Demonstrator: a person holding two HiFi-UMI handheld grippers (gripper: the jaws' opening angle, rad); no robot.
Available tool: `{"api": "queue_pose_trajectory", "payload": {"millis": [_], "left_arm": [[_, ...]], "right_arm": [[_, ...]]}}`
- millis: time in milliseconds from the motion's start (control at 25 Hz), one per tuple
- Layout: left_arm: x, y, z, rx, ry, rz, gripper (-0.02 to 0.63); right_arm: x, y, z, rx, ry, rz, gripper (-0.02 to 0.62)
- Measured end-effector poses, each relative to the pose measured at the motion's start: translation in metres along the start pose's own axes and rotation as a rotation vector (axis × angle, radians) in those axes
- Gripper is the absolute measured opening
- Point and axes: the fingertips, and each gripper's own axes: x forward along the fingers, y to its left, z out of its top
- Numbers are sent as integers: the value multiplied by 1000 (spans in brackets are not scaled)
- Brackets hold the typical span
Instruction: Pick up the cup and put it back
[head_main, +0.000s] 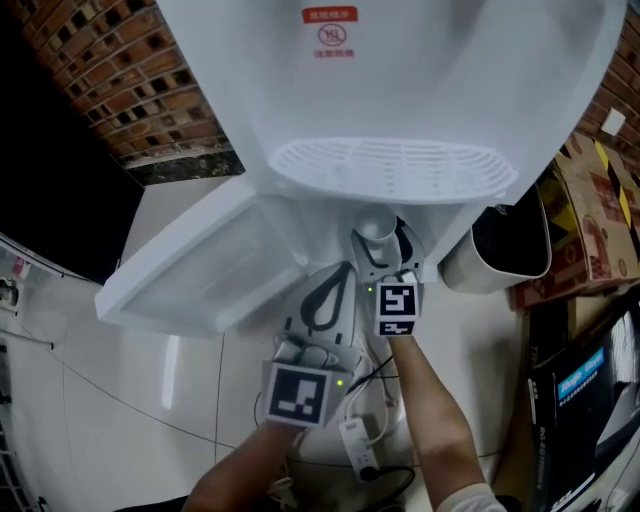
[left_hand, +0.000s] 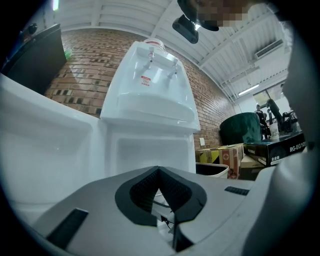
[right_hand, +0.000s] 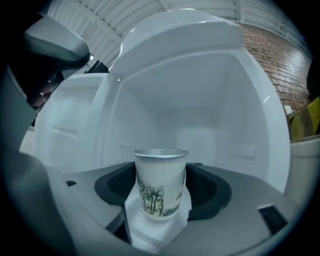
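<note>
Head view: the right tool (head_main: 380, 245) carries the white, tree-printed paper cup (head_main: 377, 224) below the white plastic water dispenser (head_main: 400, 60), with the left tool (head_main: 330, 290) beside it. Left gripper view: jaws pressed together, empty. Right gripper view: jaws pinch the upright cup facing the open white cabinet (right_hand: 200, 110). Putting back looks in hand, needing a level reach inside, then release.

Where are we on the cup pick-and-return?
Done: pick-up. The cup is upright, clamped in the right gripper's jaws. In hand: it hangs in front of the dispenser's open compartment. Left: setting it down, probably there, and releasing. The left gripper is shut and empty.
</note>
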Motion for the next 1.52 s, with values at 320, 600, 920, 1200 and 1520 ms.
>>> {"api": "queue_pose_trajectory", "payload": {"millis": [320, 600, 920, 1200, 1520], "left_arm": [[-11, 8, -19, 19, 52, 8, 0], [-16, 11, -26, 27, 56, 5, 0], [-22, 16, -33, 8, 80, 21, 0], [-27, 22, -26, -17, 84, 61, 0], [-26, 10, -5, -33, 73, 66, 0]], "right_arm": [[24, -14, -40, 21, 54, -42, 324], [28, -15, -51, 20, 57, -54, 327], [23, -16, -57, 39, 80, -44, 380], [-9, -4, -38, 48, 83, -46, 380], [-81, 27, 41, 46, 67, -13, 245]]}}
